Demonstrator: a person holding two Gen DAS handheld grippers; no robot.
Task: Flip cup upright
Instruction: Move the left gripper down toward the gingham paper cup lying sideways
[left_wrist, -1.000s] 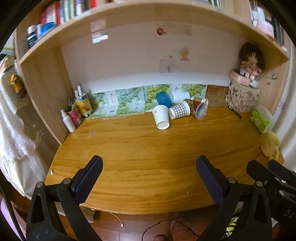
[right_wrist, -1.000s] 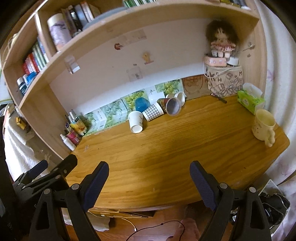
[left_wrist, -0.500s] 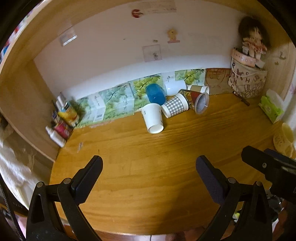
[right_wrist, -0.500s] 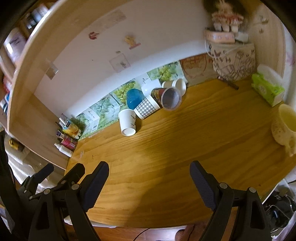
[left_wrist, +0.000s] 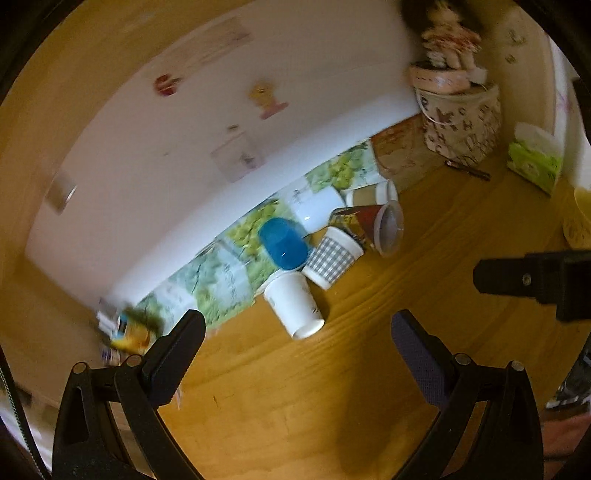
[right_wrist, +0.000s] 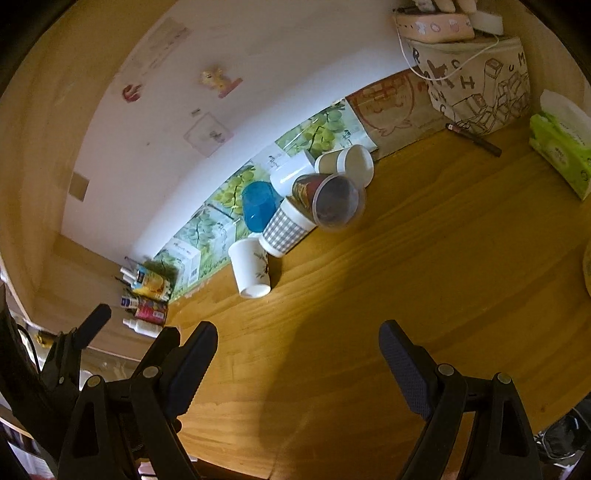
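Several cups lie tipped over in a cluster at the back of the wooden desk. A white paper cup lies nearest, mouth toward me. Behind it lie a checked cup, a blue cup, a red patterned cup, a plain white cup and a brown cup. My left gripper is open and empty, short of the white cup. My right gripper is open and empty, farther back over the desk.
A fabric basket with a doll on it stands at the back right. A green tissue pack and a pen lie near it. Bottles and tubes stand at the back left. Printed boxes line the wall.
Both grippers have moved forward and lower toward the cup cluster, so the cups look larger. Both views have tilted. The cups have not moved.
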